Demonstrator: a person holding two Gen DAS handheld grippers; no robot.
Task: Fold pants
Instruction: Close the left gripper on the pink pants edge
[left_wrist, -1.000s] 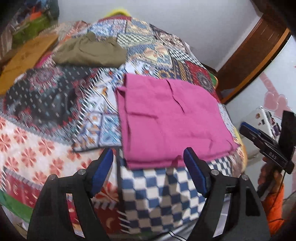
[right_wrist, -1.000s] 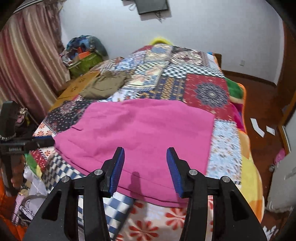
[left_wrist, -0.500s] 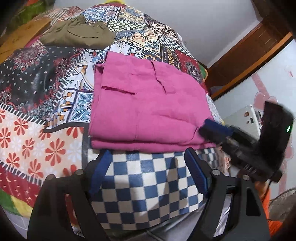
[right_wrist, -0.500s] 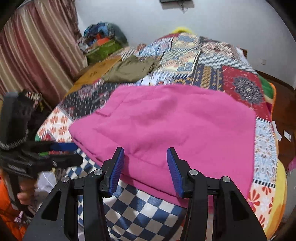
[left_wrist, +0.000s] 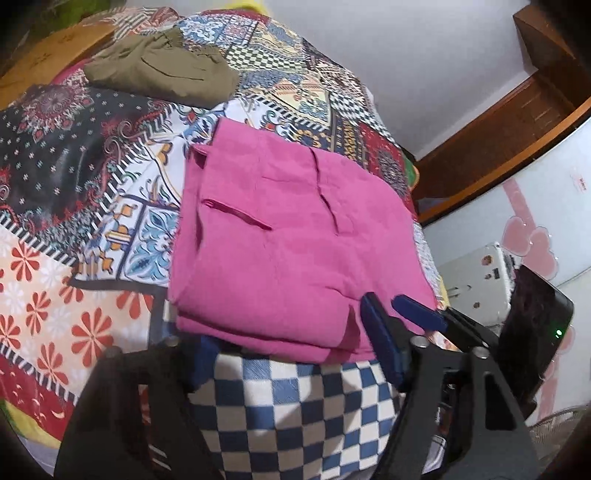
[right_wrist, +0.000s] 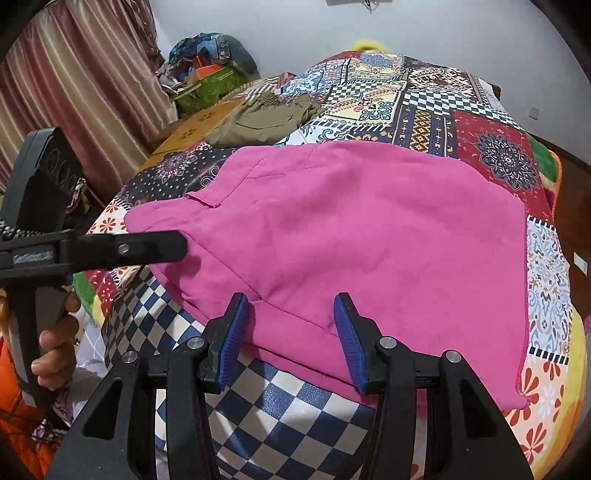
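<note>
The pink pants (left_wrist: 291, 254) lie folded into a flat stack on the patchwork bedspread (left_wrist: 55, 155), their near edge at the bed's front. They also fill the middle of the right wrist view (right_wrist: 362, 229). My left gripper (left_wrist: 291, 339) is open, its fingers straddling the near folded edge. My right gripper (right_wrist: 291, 332) is open with its blue pads on either side of the pants' near edge; it also shows at the right of the left wrist view (left_wrist: 417, 314). The left gripper shows from the side in the right wrist view (right_wrist: 155, 245), touching the pants' left corner.
Folded olive pants (left_wrist: 162, 70) lie at the far left of the bed, also in the right wrist view (right_wrist: 266, 118). A brown cardboard box (right_wrist: 192, 125) and a pile of bags (right_wrist: 210, 70) sit beyond, by the curtain. A white appliance (left_wrist: 476, 280) stands right of the bed.
Both grippers have moved in toward the near edge of the pink pants. The right gripper now sits close beside the left one. The pants have not moved.
</note>
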